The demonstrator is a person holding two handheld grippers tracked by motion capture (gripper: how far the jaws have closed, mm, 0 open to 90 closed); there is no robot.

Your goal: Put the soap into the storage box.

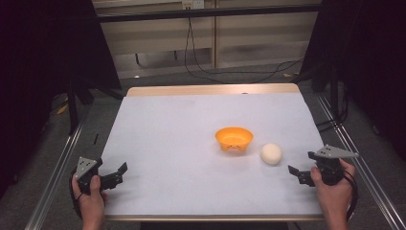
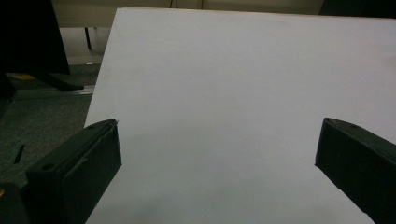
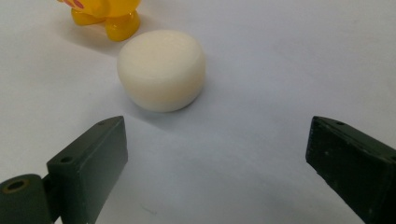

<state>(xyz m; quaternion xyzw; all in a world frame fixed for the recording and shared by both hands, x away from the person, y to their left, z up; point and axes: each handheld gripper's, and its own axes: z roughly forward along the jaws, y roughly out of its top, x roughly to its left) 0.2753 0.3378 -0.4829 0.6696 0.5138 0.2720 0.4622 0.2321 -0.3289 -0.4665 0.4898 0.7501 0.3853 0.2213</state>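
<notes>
Dark curtains and a pale panelled wall with trailing black cables frame a wooden table (image 1: 210, 89) covered by a white sheet (image 1: 191, 143), with grey carpet and metal rails along its sides.

Right of the sheet's centre, at about 3 o'clock, sits a small orange plastic bowl (image 1: 233, 138) on stubby feet. Just beside it, toward 4 o'clock, lies a round cream-white ball of soft, dough-like material (image 1: 271, 154), close to the bowl but apart from it. In the right gripper view the ball (image 3: 161, 70) has a flattened top and rests on the sheet ahead of the jaws, a little left of their midline, with the bowl's yellow-orange feet (image 3: 105, 16) just behind it at 11 o'clock.

At the sheet's 8 o'clock corner a hand (image 1: 91, 201) holds the left black two-jaw gripper (image 1: 117, 173), its jaws spread wide over bare sheet and holding nothing; its own view shows the gripper (image 2: 217, 144) over blank white sheet, with the table's edge and carpet at 9 o'clock.

At 4 o'clock another hand (image 1: 335, 191) holds the right black two-jaw gripper (image 1: 294, 172), topped by a grey three-cornered plate, near the ball. This gripper (image 3: 215, 140) is likewise wide apart and empty, the ball lying beyond the jaw tips, not between them.
</notes>
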